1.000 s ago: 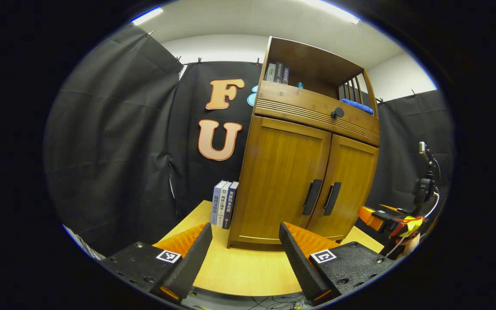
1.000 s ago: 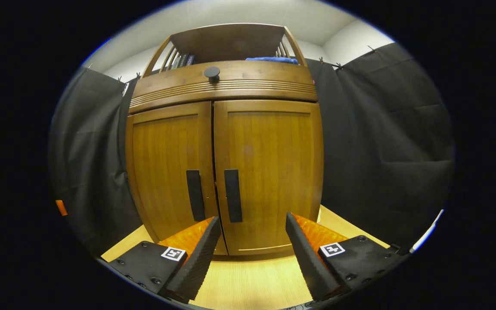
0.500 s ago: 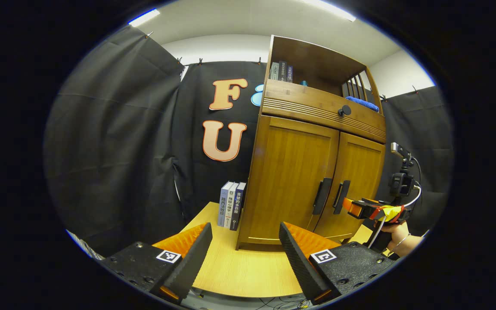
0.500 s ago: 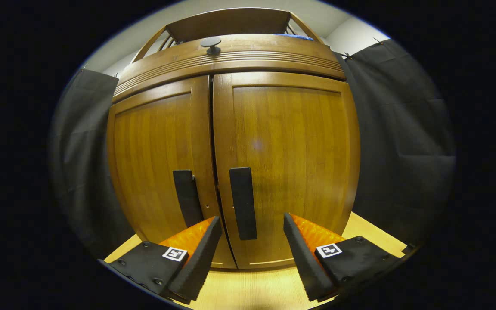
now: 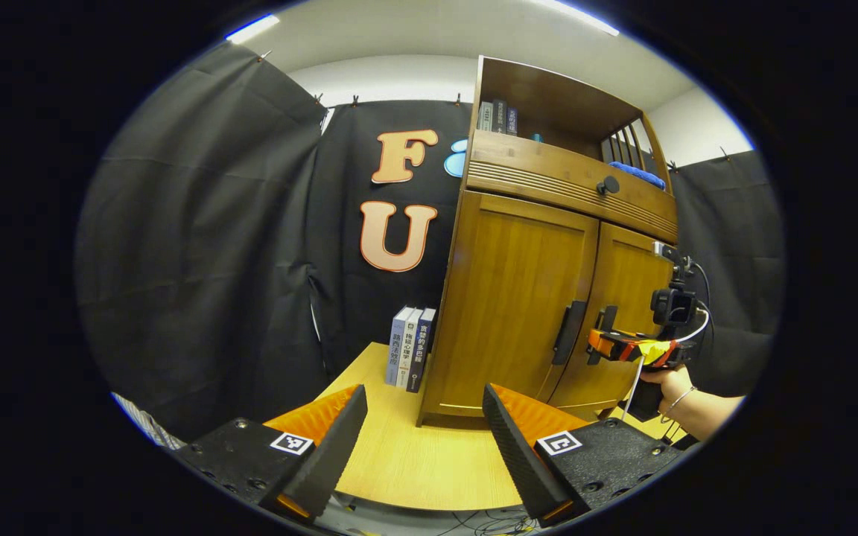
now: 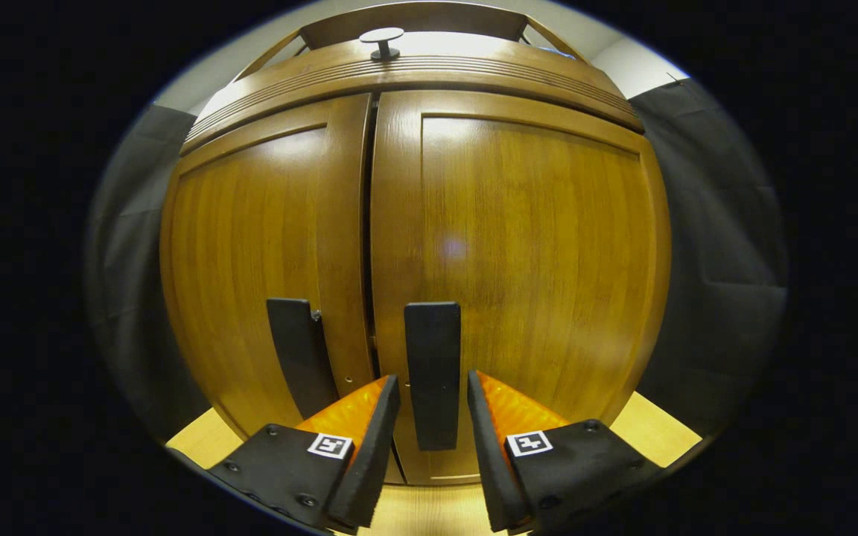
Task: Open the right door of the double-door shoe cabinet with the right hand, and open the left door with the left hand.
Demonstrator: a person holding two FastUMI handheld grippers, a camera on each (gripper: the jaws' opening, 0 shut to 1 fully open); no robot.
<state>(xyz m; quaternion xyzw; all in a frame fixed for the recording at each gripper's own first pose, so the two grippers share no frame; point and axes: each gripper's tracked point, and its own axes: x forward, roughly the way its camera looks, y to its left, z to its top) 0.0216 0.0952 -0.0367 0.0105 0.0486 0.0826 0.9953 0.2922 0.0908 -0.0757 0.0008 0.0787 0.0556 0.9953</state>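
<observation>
Shoe cabinet [image 5: 518, 298]: wooden double-door unit, upright on the light wooden table [image 5: 414, 461], towards the table's back and right in the left gripper view; seen from close by in the right gripper view.
Right door [image 6: 533, 260]: closed, flush with its neighbour along the centre seam.
Right door handle [image 6: 433, 372]: dark vertical bar next to the seam; its lower part lies between the right gripper's two fingers.
Left door [image 5: 515, 298]: closed.
Left door handle [image 5: 570, 333]: dark vertical bar, untouched, just beside the right one.
Right gripper [image 6: 433, 394]: at the right handle, fingers narrowed to either side of the bar; whether they press on it cannot be told. In the left gripper view it sits at the door front, held by a hand [image 5: 671, 387] with a bracelet at the wrist.
Left gripper [image 5: 425, 406]: fingers spread wide, nothing between them, held low over the near table edge, well apart from the cabinet.
Drawer front [image 5: 570, 186]: ribbed band above the doors with a round dark knob [image 5: 608, 184].
Open shelf [image 5: 555, 104]: on top of the cabinet; books [image 5: 498, 117] stand at its left, a blue cloth [image 5: 637, 174] lies at its right.
Table books [image 5: 412, 357]: three, upright, touching the cabinet's left side.
Surroundings: black cloth walls, white ceiling with strip lights.
</observation>
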